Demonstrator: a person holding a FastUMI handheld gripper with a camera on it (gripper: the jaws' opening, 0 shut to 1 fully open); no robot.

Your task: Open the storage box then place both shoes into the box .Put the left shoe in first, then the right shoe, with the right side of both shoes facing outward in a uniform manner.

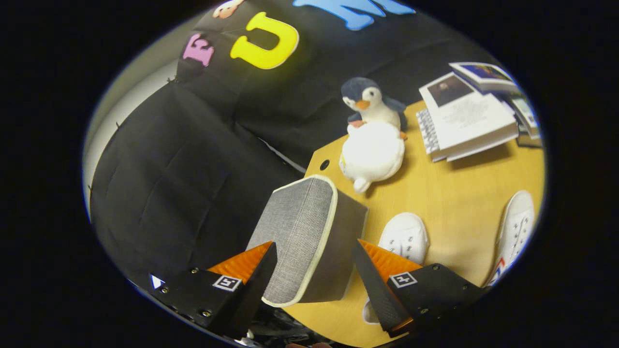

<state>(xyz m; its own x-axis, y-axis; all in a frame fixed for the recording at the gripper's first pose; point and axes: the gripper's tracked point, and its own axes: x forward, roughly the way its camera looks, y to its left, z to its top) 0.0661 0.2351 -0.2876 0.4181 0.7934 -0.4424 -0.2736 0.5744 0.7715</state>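
Straddling the grey storage box (309, 237) at the bench's (454, 208) near left corner, the gripper (314, 270) stands apart, touching nothing I can confirm. Opening it cleanly likely means catching the lid's pale rim. Both white shoes (405, 237) wait to the right.

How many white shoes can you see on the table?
2. One white shoe lies just beyond the gripper's open fingers, beside the grey storage box between them. The other shoe lies farther off, near the table edge.
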